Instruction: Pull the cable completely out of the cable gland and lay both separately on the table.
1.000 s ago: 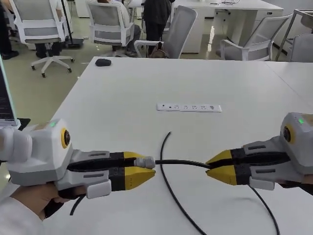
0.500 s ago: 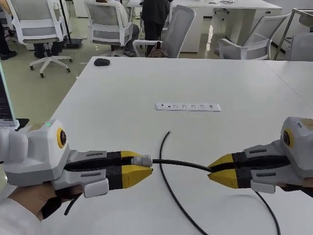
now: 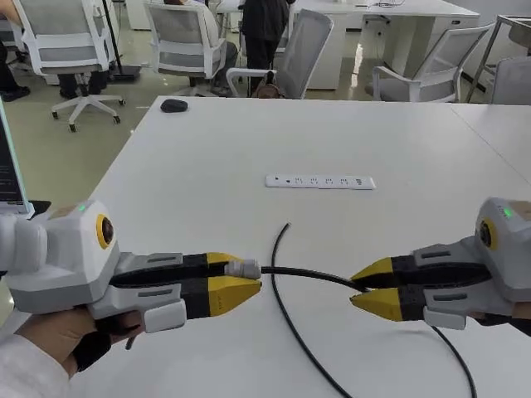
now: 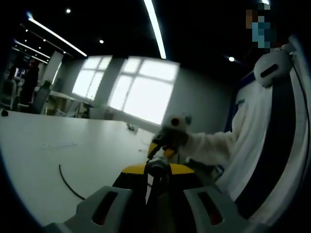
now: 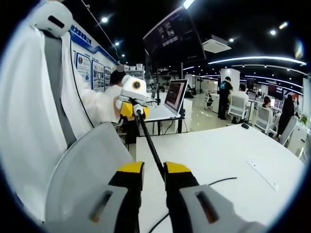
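In the head view my left gripper (image 3: pixel 253 278) is shut on the small grey cable gland (image 3: pixel 243 269). The black cable (image 3: pixel 307 273) runs out of it to the right, straight into my right gripper (image 3: pixel 355 288). That gripper's yellow jaws stand a little apart around the cable, open. In the right gripper view the cable (image 5: pixel 150 143) passes between the parted jaws (image 5: pixel 154 170) toward the left gripper (image 5: pixel 133 104). The left gripper view has the gland (image 4: pixel 158 167) clamped between its jaws. A slack loop of cable (image 3: pixel 282 319) lies on the white table (image 3: pixel 207 166).
A white power strip (image 3: pixel 320 182) lies mid-table beyond the cable's loose end (image 3: pixel 286 225). A dark mouse (image 3: pixel 174 105) sits at the far left corner. A laptop (image 3: pixel 8 166) stands off the table's left edge. Office chairs (image 3: pixel 286 58) line the far side.
The right gripper's jaws have parted from shut to slightly open around the cable. The left gripper still holds the gland in about the same place.
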Tool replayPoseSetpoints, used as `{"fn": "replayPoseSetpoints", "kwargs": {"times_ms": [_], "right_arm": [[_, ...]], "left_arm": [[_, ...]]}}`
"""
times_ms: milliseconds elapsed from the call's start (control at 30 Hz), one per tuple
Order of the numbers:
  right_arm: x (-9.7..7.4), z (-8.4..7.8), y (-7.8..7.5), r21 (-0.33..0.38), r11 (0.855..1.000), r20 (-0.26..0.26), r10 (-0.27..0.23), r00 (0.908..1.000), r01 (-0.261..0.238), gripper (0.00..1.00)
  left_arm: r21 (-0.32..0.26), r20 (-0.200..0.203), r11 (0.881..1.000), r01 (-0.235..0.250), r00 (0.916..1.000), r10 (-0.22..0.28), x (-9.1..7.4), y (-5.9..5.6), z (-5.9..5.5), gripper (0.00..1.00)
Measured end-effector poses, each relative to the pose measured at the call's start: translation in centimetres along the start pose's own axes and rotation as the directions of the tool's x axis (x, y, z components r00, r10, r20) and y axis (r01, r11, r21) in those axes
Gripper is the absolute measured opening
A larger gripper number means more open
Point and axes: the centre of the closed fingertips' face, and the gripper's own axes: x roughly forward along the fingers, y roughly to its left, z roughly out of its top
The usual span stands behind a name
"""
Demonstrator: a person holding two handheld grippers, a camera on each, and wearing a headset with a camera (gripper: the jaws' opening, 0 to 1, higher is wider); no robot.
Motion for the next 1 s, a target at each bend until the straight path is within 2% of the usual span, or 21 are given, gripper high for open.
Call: {"fn": "replayPoseSetpoints", "kwargs": {"times_ms": [133, 300, 433, 633, 800, 867, 1000], "right_arm": [[0.6, 1.4, 0.2, -0.018, 1.000, 0.029, 0.017, 0.9994, -0.016, 0.15], [2.0, 3.2, 1.0, -0.090, 0.995, 0.026, 0.048, 0.9985, -0.045, 0.22], [2.8, 3.9, 1.2, -0.123, 0.990, 0.018, 0.066, 0.9976, -0.064, 0.22], [3.9, 3.7, 1.5, -0.137, 0.986, 0.003, 0.093, 0.9957, -0.092, 0.21], [4.2, 3.3, 2.0, -0.144, 0.982, -0.016, 0.120, 0.9926, -0.122, 0.15], [4.3, 3.2, 2.2, -0.144, 0.981, -0.020, 0.132, 0.9911, -0.133, 0.09], [4.3, 3.0, 2.3, -0.141, 0.980, -0.023, 0.141, 0.9897, -0.143, 0.07]], "left_arm": [[0.005, -0.011, 1.000, -0.005, 0.9999, 0.005, 0.2, 0.1, -0.2, 0.16], [0.008, -0.015, 1.000, 0.014, 0.9998, -0.014, 1.0, -0.2, -0.2, 0.16], [0.009, -0.016, 1.000, 0.028, 0.9995, -0.028, 1.4, -0.5, -0.2, 0.16], [0.017, -0.033, 0.999, 0.045, 0.9985, -0.045, 1.9, -1.0, -0.5, 0.16], [0.020, -0.035, 0.998, 0.052, 0.9981, -0.051, 1.9, -1.2, -0.5, 0.17], [0.020, -0.034, 0.998, 0.055, 0.9979, -0.054, 2.0, -1.3, -0.5, 0.17], [0.032, -0.047, 0.998, 0.057, 0.9974, -0.055, 2.0, -1.3, -0.5, 0.17]]}}
